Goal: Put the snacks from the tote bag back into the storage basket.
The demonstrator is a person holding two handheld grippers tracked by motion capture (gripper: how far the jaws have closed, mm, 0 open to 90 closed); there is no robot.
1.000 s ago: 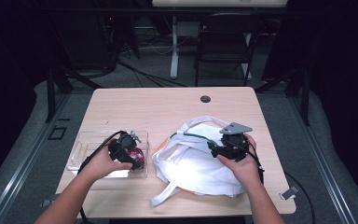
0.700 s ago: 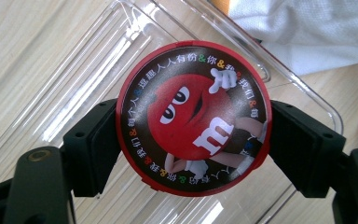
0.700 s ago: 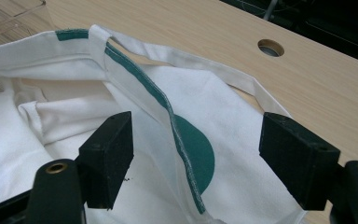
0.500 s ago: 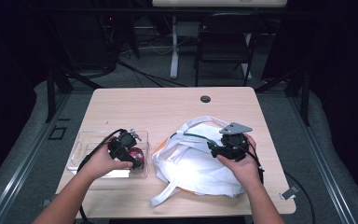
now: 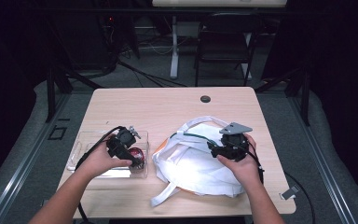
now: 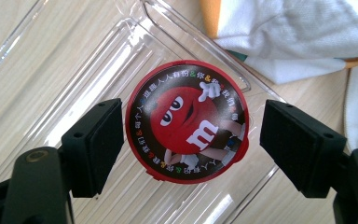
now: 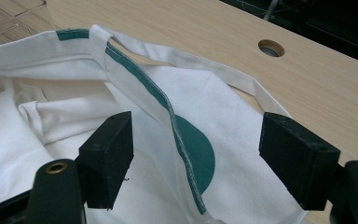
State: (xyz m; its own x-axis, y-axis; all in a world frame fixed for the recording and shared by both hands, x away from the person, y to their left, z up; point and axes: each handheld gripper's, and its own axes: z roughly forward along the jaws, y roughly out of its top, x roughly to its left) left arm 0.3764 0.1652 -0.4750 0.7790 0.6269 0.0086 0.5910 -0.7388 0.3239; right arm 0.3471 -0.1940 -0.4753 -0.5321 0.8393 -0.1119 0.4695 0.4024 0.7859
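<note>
Red candy tin (image 6: 187,120) lies in the clear tray (image 6: 121,42), between the wide-open, empty jaws of the left gripper (image 6: 189,140). Off-centre closing could skid it across the slick plastic. Right gripper (image 7: 196,158), spread wide over the white bag's (image 7: 121,130) green-edged rim, grips nothing and may bunch the cloth.

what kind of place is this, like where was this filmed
Probably a lab or studio set up for recording, not a home. A lone wooden table with a cable hole stands on grey floor, dark curtains all around, a folding chair behind, and cables trailing across the floor.
</note>
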